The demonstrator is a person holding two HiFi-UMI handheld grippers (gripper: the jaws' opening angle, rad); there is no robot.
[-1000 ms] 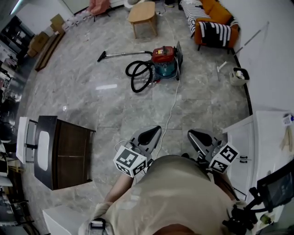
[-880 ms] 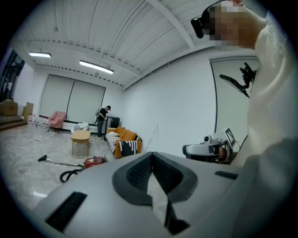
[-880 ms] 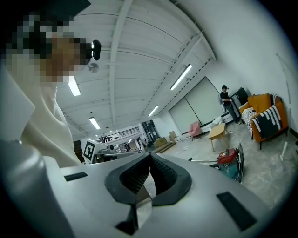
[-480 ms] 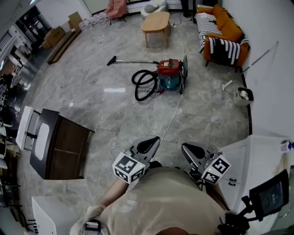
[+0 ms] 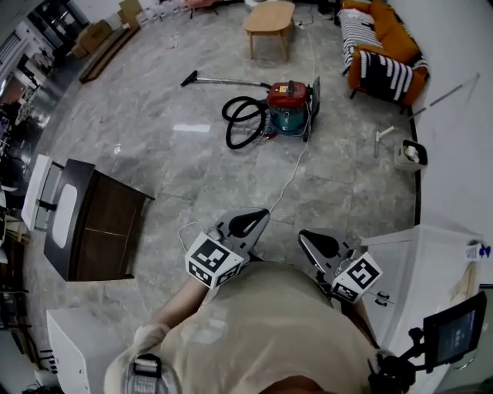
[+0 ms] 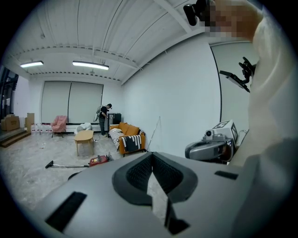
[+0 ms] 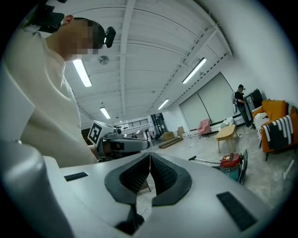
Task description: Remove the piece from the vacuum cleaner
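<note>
The vacuum [image 5: 291, 104] sits on the floor at your 12 o'clock, well apart from both grippers, its red top up and its teal body below. Its black hose [image 5: 243, 123] lies coiled on the floor just beside it at its 9 o'clock, and the wand [image 5: 223, 80] runs flat across the floor toward 10 o'clock, ending in a dark nozzle. A white cord [image 5: 286, 181] trails from the vacuum toward 6 o'clock, to the floor between your grippers. Beyond the vacuum, a wooden table [image 5: 271, 19] stands at its 12 o'clock and an orange sofa [image 5: 383, 54] with striped cushions at its 2 o'clock; a small bin [image 5: 410, 156] stands by the wall at its 4 o'clock. You hold the left gripper [image 5: 258, 217] close to your body at 11 o'clock, and its own view shows its jaws together with nothing between them. The right gripper [image 5: 308, 238] is at your 1 o'clock, just beside the left one, its jaws likewise pressed together and empty. Neither touches the vacuum. A dark cabinet [image 5: 96, 231] stands at your 9 o'clock and a white counter [image 5: 431, 262] at your 3 o'clock.
</note>
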